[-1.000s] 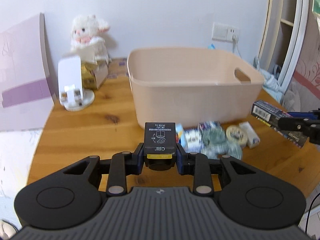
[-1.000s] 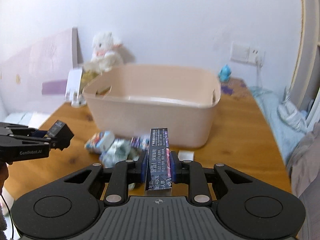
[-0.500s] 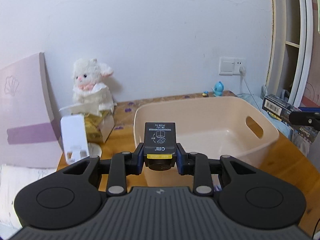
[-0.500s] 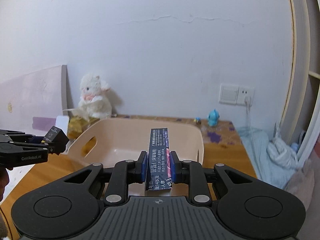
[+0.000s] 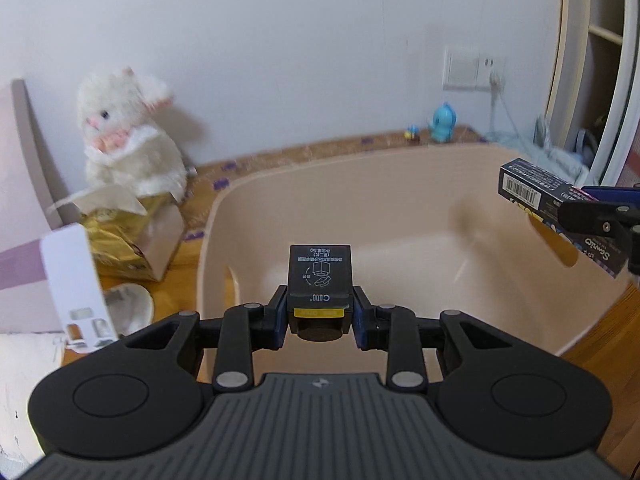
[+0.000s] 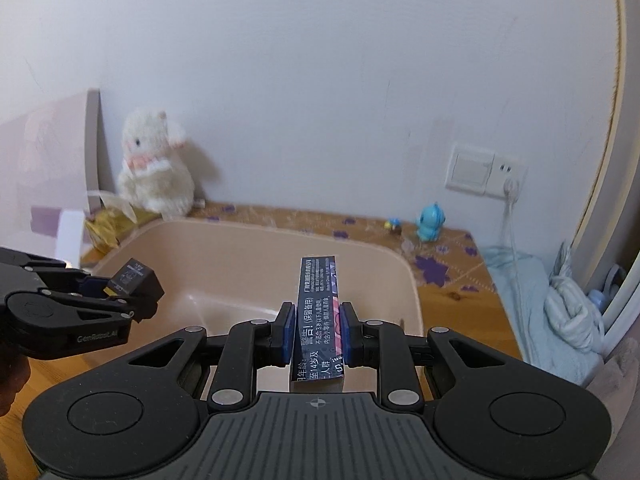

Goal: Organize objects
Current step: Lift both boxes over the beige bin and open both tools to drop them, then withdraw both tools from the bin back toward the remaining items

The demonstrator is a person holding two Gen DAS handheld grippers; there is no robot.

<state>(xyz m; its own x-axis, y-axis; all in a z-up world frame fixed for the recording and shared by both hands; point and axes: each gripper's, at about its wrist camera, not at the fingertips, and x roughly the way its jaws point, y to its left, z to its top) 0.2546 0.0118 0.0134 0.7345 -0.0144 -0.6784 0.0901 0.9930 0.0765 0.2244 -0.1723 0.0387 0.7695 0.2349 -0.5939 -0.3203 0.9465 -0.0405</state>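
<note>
Wooden table [image 6: 448, 280]: beige bin [image 5: 400, 208] beneath left claw [image 5: 320, 316] clamping black box [image 5: 320, 272].

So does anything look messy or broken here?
Nothing looks broken or spilled. The only untidy bit is the gold tissue box beside the plush bunny, with a crumpled tissue sticking out of its top.
</note>
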